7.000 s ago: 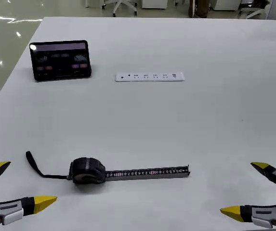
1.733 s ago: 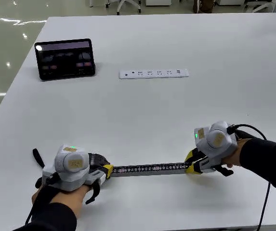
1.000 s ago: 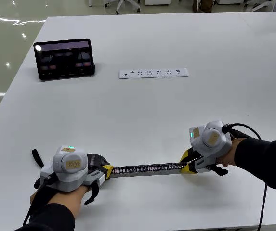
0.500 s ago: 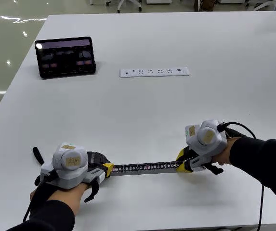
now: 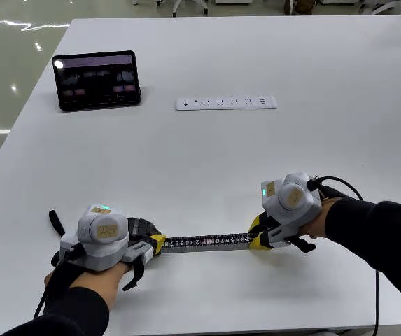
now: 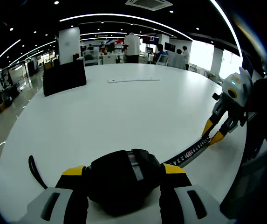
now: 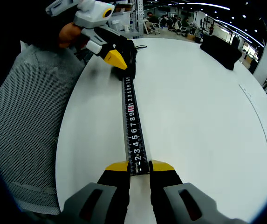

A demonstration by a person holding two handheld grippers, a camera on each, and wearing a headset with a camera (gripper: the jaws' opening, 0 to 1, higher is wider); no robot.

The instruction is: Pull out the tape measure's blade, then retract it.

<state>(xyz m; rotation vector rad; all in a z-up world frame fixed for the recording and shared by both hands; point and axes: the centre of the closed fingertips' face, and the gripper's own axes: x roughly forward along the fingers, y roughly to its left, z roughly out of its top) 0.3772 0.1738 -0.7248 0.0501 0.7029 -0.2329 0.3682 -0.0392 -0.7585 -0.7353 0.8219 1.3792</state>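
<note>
One black tape measure case (image 6: 124, 179) lies near the front edge of the white table (image 5: 256, 154), toward the front left corner. The left gripper (image 5: 149, 236) has its two yellow-tipped jaws pressed against the case's sides, pinching it between them. A black wrist strap (image 5: 55, 222) trails from the case toward the table's left edge and lies flat on the top.

The dark steel blade (image 7: 132, 121) runs out of the case parallel to the front edge and flat on the table. Pale numerals are printed along it (2 through 9 can be read nearest the free end, then a red mark, with smaller figures beyond that are too fine to make out). The right gripper (image 7: 139, 167) grips the blade's free end, its two yellow tips closed against it from either side. So there are two grippers, one at each end of the drawn-out length, each held in a dark-sleeved hand.

Toward the back left corner one black tablet (image 5: 96, 80) stands propped up, its screen lit with small tiles whose writing is too small to read. Beside it, nearer the middle of the table, one white power strip (image 5: 226, 103) lies flat with a single row of sockets, well apart from the tape measure.
</note>
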